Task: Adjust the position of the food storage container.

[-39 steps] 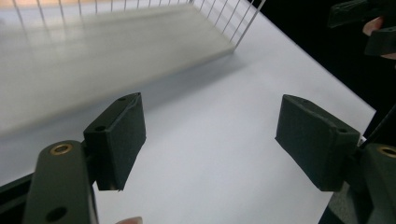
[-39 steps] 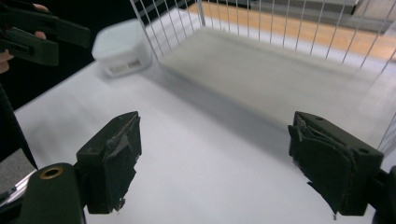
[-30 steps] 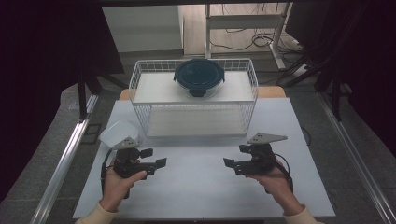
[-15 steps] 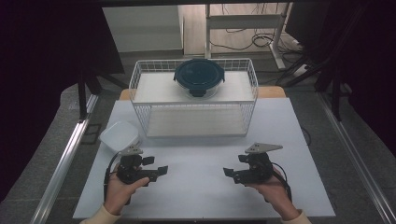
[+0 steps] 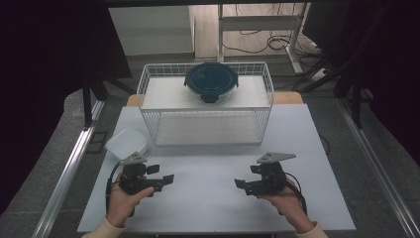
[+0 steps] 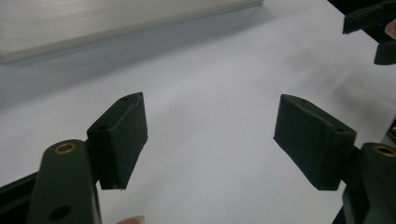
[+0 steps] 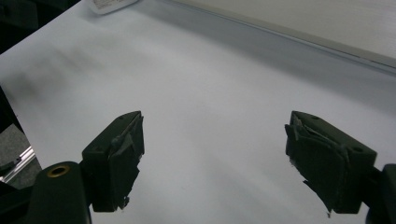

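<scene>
White lidded container [image 5: 128,143]: just beyond left gripper [image 5: 163,178], likely nearest; right gripper [image 5: 241,184] well apart; both jaws wide, empty.

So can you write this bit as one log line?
left gripper: open, empty | right gripper: open, empty | white container: beside left gripper

Both claws [image 5: 167,177] [image 5: 240,184] nearer the table's [image 5: 208,208] near edge.

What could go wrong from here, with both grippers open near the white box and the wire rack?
1. The white box overhangs the table's left edge beside the left gripper; a nudge might tip it off.
2. The round container sits atop the wire rack; bumping the rack might shift it.
</scene>
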A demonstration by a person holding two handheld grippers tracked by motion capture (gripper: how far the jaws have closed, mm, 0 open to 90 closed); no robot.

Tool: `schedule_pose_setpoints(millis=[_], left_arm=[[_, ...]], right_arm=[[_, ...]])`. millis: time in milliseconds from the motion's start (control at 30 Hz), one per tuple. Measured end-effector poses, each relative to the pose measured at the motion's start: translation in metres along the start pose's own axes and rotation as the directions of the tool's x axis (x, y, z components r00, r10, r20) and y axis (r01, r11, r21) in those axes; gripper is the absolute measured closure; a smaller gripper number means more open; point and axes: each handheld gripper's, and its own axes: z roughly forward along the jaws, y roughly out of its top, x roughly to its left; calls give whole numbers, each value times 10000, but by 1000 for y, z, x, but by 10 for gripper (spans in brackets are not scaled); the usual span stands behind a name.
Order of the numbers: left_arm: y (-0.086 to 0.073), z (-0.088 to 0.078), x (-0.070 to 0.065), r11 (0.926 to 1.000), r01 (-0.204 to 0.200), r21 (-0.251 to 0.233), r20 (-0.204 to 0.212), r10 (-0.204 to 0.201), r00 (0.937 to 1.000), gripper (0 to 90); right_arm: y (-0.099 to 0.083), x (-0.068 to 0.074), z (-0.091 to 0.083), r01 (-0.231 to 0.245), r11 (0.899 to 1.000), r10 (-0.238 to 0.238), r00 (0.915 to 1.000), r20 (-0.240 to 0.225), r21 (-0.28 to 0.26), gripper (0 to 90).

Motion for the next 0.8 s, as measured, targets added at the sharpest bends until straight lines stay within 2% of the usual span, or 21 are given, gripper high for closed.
schedule_pose_setpoints(millis=[67,200,333,433,567,700,767,800], left_arm=[[3,-9,5,10000,-7,-47,-142,7,9999,253],[13,-26,22,9992,127,-382,-698,-154,9974,263],[28,-43,53,9980,365,-510,-1132,-421,9927,287],[39,-50,81,9962,727,-479,-1505,-791,9854,301],[48,-50,115,9925,1177,-324,-1899,-1218,9742,343],[54,-43,144,9922,1243,-71,-2373,-1225,9637,370],[56,-40,155,9902,1397,-82,-2368,-1376,9617,384],[58,-38,160,9909,1348,1,-2491,-1305,9596,392]], right_arm=[[1,2,2,87,10000,-87,10000,-13,-12,187],[3,4,2,239,9997,-239,9997,-108,-24,187],[4,2,4,309,9995,-309,9994,-127,0,188],[4,1,4,343,9994,-343,9994,-80,8,188],[4,-2,5,307,9995,-307,9995,-53,20,190],[3,-2,9,320,9994,-318,9995,-88,155,190],[2,-2,9,330,9993,-328,9994,-111,192,190],[2,-3,9,328,9993,-326,9994,-108,193,190]])
